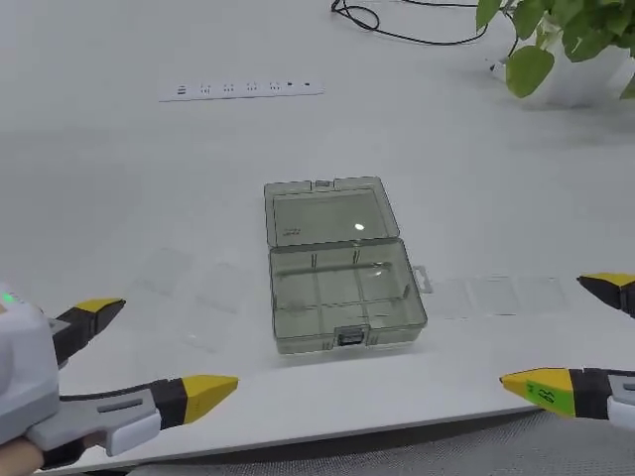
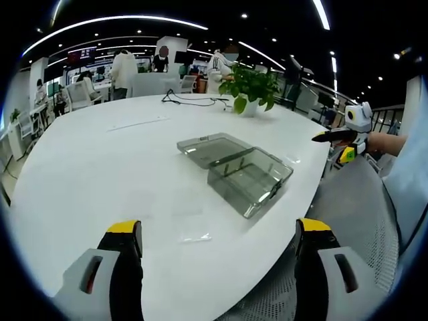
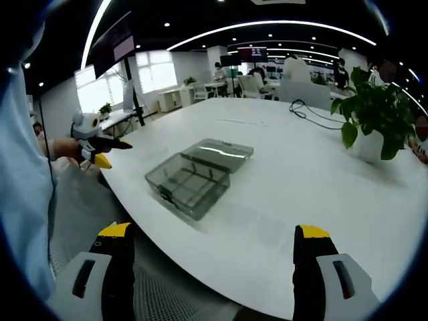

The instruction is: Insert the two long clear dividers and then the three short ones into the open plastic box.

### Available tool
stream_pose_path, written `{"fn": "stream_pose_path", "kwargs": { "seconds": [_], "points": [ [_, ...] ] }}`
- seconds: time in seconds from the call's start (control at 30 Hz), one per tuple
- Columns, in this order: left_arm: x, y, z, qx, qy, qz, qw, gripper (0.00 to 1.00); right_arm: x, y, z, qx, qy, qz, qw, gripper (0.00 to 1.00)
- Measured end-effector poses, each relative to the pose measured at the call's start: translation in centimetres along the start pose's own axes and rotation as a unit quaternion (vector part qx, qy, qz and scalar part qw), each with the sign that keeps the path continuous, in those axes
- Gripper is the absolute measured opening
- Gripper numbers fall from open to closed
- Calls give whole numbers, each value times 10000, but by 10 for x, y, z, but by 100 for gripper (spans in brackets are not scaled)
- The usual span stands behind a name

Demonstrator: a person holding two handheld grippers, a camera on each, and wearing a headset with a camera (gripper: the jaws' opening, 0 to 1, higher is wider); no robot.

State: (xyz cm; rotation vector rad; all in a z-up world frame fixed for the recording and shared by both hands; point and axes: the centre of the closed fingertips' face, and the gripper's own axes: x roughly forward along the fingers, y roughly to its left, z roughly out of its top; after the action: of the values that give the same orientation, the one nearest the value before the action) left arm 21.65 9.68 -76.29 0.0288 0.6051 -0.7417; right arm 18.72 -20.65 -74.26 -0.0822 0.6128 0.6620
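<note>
The smoky, translucent plastic box sits open in the middle of the white table, lid laid flat behind its tray and latch facing the person. Thin lines cross the inside of the tray; it is hard to tell whether they are fitted dividers or moulded ribs. A small dark mark on the lid is too small to read.

Clear flat dividers lie on the table just right of the box, so transparent that only their faint edges show and their number is uncertain. More faint clear pieces lie to the left of the box, even harder to make out.

The left gripper hovers at the near left edge of the table, its yellow-tipped fingers spread wide with nothing between them. The right gripper hovers at the near right edge, partly cut off by the frame, its fingers likewise wide apart and empty. Both are well apart from the box.

Farther back lies a white power strip whose markings cannot be read. A black cable and a leafy green plant in a white pot are cut off at the top.
</note>
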Motion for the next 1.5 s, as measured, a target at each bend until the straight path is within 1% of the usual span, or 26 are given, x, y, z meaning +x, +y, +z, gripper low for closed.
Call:
{"fn": "stream_pose_path", "kwargs": {
  "seconds": [0.47, 0.7, 0.87, 1.2, 1.33, 1.4, 1.5],
  "points": [
    [1, 5, 1, 23, 17, -24, 10000, 97, -1, 0, -1, 3, -7, -31, 10000, 100],
    [2, 9, -1, 35, 56, 12, 10000, 96, 0, 1, -1, 25, -17, -29, 10000, 100],
    [2, 17, -3, 19, 148, 110, 9998, 93, 1, 1, -1, 35, -19, -19, 10000, 100],
    [3, 30, -7, 33, 296, 205, 9993, 90, 1, 0, -2, 47, -7, -36, 10000, 100],
    [4, 42, -9, 70, 450, 372, 9983, 85, 1, 1, -3, 66, -8, -34, 10000, 100],
    [5, 47, -8, 47, 448, 406, 9982, 84, 1, 1, -4, 77, -5, -32, 10000, 100],
    [7, 54, -7, 48, 538, 465, 9975, 83, 1, 1, -5, 89, 0, -32, 10000, 100]
  ]
}}
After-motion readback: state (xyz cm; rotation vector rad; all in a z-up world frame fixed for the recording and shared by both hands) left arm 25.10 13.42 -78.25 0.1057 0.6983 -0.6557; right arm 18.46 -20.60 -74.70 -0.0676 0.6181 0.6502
